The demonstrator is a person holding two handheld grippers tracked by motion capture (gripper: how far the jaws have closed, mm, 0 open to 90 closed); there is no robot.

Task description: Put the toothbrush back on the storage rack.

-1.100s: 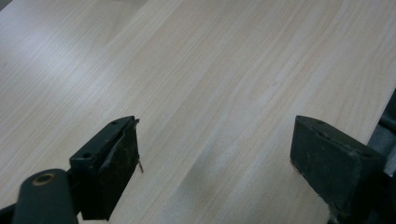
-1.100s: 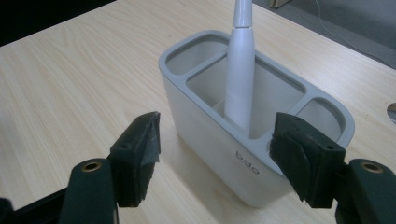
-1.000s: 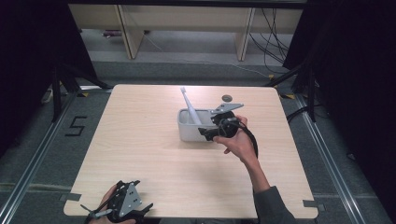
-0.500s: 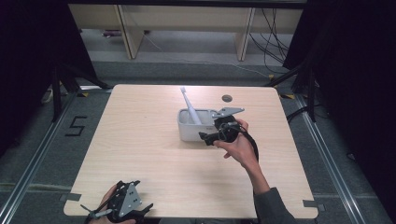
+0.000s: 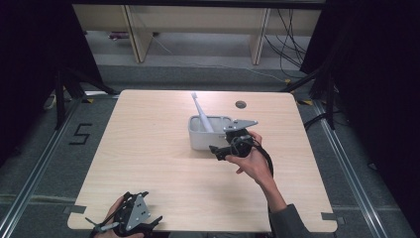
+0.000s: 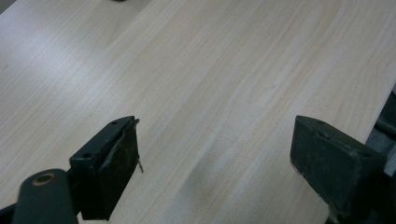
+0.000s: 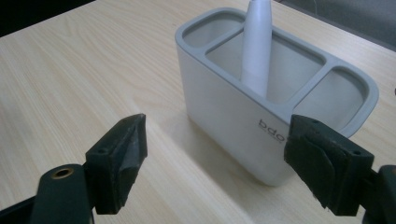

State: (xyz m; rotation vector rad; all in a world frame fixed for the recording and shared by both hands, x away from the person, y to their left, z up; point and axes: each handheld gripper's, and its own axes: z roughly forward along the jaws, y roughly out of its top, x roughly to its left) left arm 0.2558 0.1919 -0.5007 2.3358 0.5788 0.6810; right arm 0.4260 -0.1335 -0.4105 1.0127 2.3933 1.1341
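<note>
Toothbrush (image 5: 202, 113) stands tilted in middle slot of holder (image 5: 198, 141), mid-table. My right gripper (image 5: 217, 151) sits just near-right of holder, jaws just opened wide, nothing between them. Left gripper (image 5: 130, 222) idles at near-left edge, jaws apart, bare table (image 6: 210, 70) beneath. I judge release done; best back off straight, avoid nudging holder.

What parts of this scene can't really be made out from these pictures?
- Toothbrush: its top is cut off by the upper edge of the right gripper view; in the high view its head is too small to read.
- Holder: its printed lettering runs behind one of the right gripper's fingers.
- Left gripper: partly cut off by the high view's bottom edge.
</note>
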